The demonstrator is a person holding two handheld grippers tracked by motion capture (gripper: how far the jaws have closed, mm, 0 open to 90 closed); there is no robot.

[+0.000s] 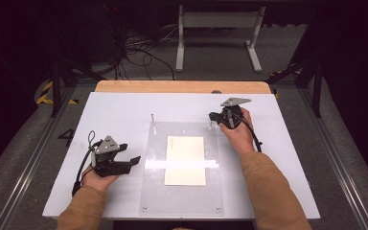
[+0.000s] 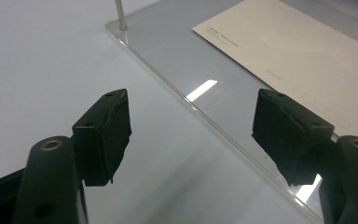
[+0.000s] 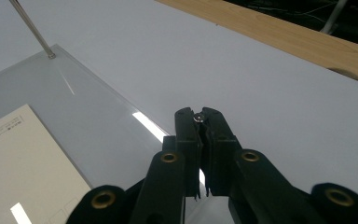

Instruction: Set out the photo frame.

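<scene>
The right claw (image 1: 212, 116) pinches the top of a thin metal pin (image 3: 198, 118) at the clear acrylic plate's (image 1: 155, 191) 1 o'clock corner. The left claw (image 1: 133, 161), spread wide and empty, hovers at the plate's 9 o'clock edge. A cream card (image 1: 185, 160) lies at the plate's centre on the white surface (image 1: 105, 108).
</scene>
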